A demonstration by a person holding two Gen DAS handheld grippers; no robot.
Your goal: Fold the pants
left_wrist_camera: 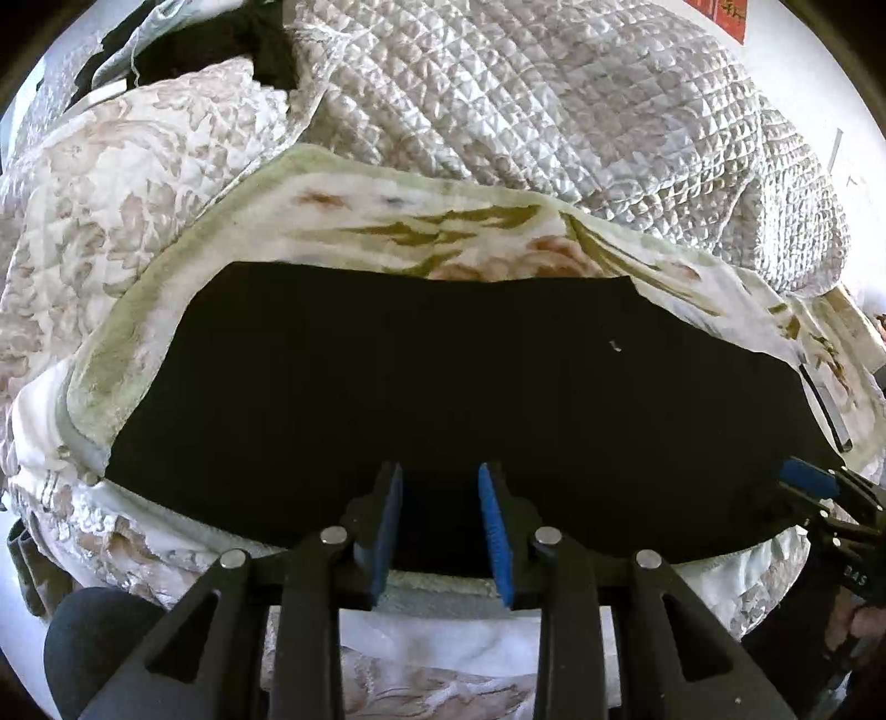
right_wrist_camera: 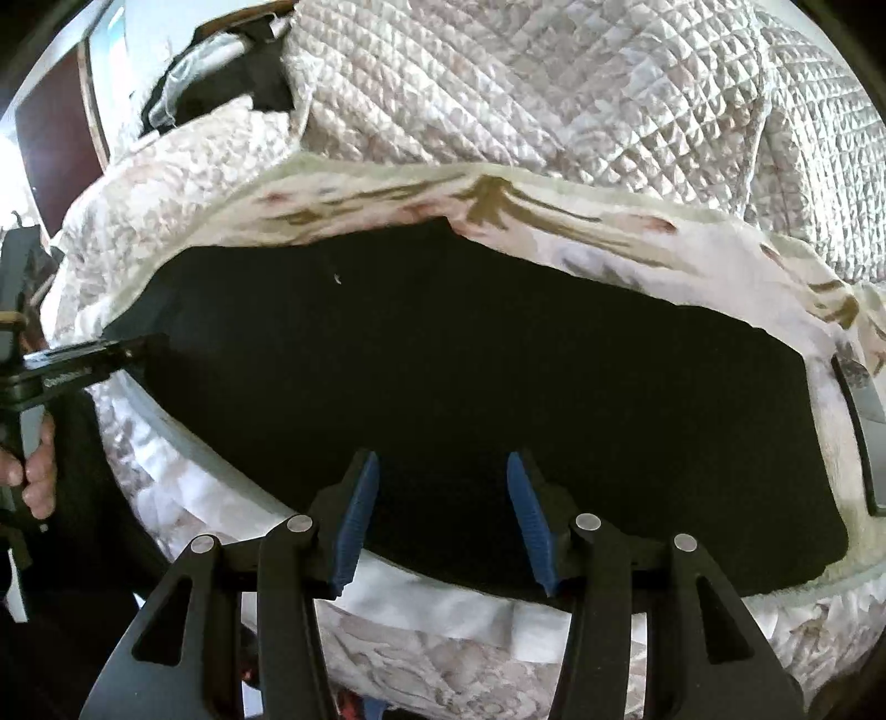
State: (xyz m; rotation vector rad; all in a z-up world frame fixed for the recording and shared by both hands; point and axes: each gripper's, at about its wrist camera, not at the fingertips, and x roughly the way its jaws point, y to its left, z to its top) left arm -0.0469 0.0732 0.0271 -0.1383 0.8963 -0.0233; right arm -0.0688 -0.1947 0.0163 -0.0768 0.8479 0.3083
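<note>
The black pants are lying flat on a bed, folded into one wide dark panel on top of a floral sheet with a pale green border. Behind the sheet, one quilted white blanket is bunching up in a big mound, and a second, floral quilted cover is piling at the left. One more dark piece of cloth is poking out between them at the far edge (what it is I cannot tell). A flat grey object is sitting on the sheet just beside the right end of the pants. Nothing is lying on top of the pants except one tiny pale fleck.

Two grippers are hovering at the near edge of the pants. The left gripper is showing its two blue pads standing apart, with only the dark cloth seen beyond the gap and nothing pinched. The right gripper is standing wider apart, likewise with nothing between its pads. In the right wrist view, a hand is wrapping around the other gripper's handle at the left.
</note>
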